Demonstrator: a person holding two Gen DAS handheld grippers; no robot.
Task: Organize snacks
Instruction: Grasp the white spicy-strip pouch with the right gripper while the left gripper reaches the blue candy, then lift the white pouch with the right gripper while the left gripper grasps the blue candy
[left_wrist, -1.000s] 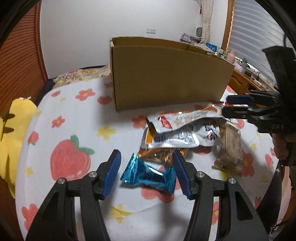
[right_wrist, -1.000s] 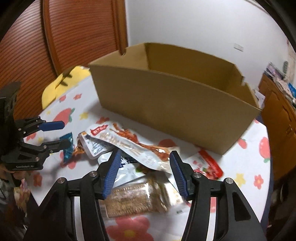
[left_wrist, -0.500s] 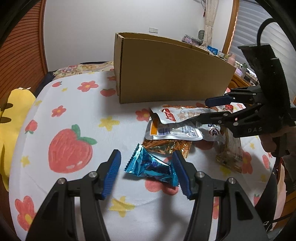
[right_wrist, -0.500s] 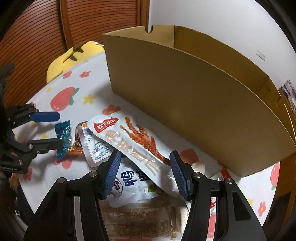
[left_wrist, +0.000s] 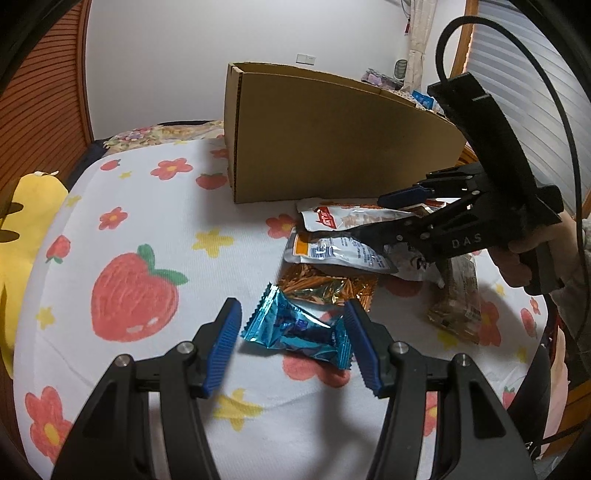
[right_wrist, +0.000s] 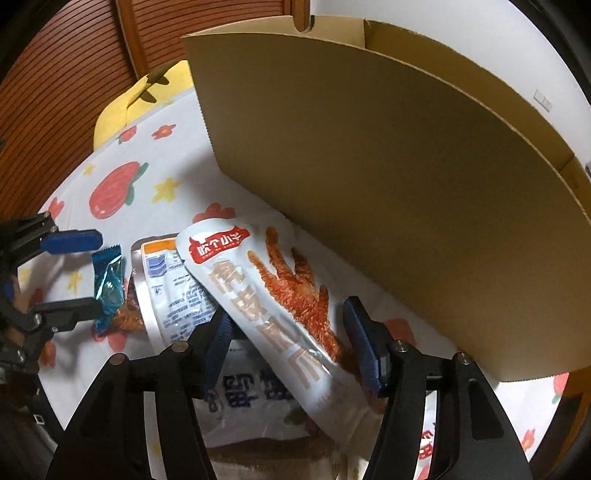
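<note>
Since the earlier frame the right gripper (right_wrist: 291, 347) has advanced toward the tall brown cardboard box (right_wrist: 388, 177), fingers spread open astride the long white chicken-foot snack pouch (right_wrist: 273, 306), whose long axis runs diagonally between them. The left gripper (left_wrist: 291, 343), also open, brackets the small crinkled blue foil candy wrapper (left_wrist: 295, 328) lying crosswise on the fruit-print tablecloth (left_wrist: 147, 229); each snack lies nearest its own gripper.

Black claw (left_wrist: 291, 349) frames, ribbed blue pads (left_wrist: 221, 350), silver screws, white "DAS" lettering.

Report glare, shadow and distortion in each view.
Left wrist: fisheye bends the box top; the blue candy foil glints; the right gripper shades the pouches. Right wrist: the box wall bows strongly; the chicken-feet pouch shines; the bottom edge is dark.
</note>
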